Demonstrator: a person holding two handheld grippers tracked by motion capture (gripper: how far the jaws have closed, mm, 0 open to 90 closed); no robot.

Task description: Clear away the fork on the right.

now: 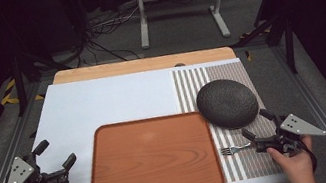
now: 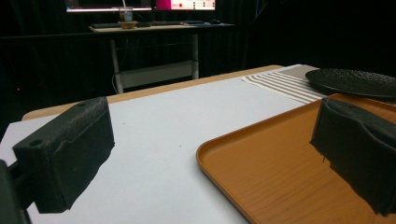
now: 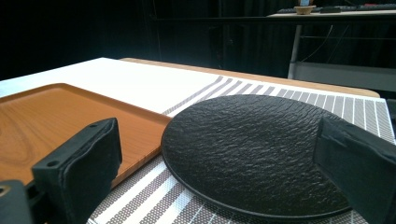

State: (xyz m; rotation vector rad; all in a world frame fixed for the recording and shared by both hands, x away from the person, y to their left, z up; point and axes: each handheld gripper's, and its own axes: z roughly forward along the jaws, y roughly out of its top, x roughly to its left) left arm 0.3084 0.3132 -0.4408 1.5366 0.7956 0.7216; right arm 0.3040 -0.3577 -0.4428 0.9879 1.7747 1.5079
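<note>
My left gripper point(image 1: 56, 154) rests open on the white tabletop point(image 1: 102, 102), just left of the orange wooden tray point(image 1: 152, 159). Along its jaws, my left gripper point(image 2: 212, 140) faces the tray's point(image 2: 275, 172) near corner, and nothing is between the pads. My right gripper point(image 1: 257, 124) stands open on the striped placemat point(image 1: 245, 163), just below the black textured plate point(image 1: 227, 103). A silver fork point(image 1: 234, 149) lies on the mat with its handle end at that gripper's lower jaw. Ahead of my right gripper point(image 3: 219, 140) lies the plate point(image 3: 252, 144), with nothing gripped.
The tray point(image 3: 56, 116) sits at the front middle of the table and holds nothing. The placemat point(image 3: 299, 93) covers the right side. A bare wooden strip point(image 1: 146, 64) runs along the far edge. Metal rails flank the table, and cables lie on the floor beyond.
</note>
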